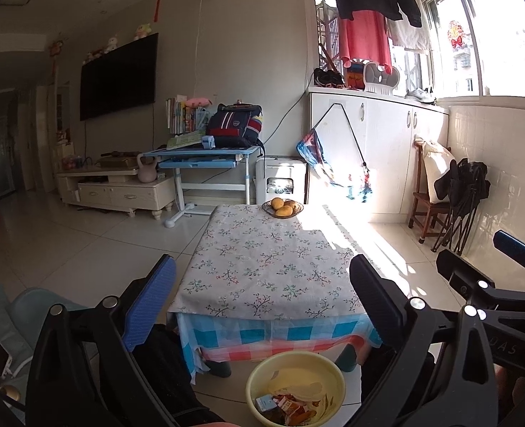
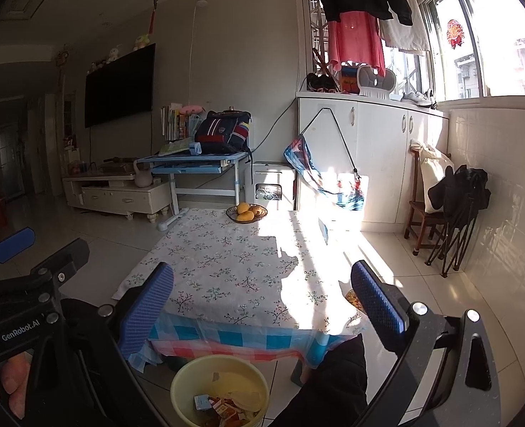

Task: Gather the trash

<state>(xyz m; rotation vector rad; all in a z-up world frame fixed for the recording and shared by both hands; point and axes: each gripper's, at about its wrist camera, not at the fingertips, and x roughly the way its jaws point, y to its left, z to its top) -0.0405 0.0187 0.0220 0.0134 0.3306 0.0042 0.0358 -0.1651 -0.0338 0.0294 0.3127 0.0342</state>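
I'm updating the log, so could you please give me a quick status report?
Left gripper open, empty. Right gripper open, empty. Yellow bin on floor, wrappers inside. Fruit bowl on table; nothing in the way.

The top of the low table covered by a white floral cloth [image 1: 262, 259] is largely bare, so open passage is offered across it. Only its far edge is occupied, by a dark shallow dish of yellow fruit [image 1: 283, 208], and a small orange-speckled item [image 2: 354, 299] lies at its right near corner, partly hidden. On the tiled floor just before the table, a round pale-yellow plastic basin holding wrappers [image 1: 295, 388] is open from above. Dark-clothed legs [image 2: 333, 384] flank the basin closely.
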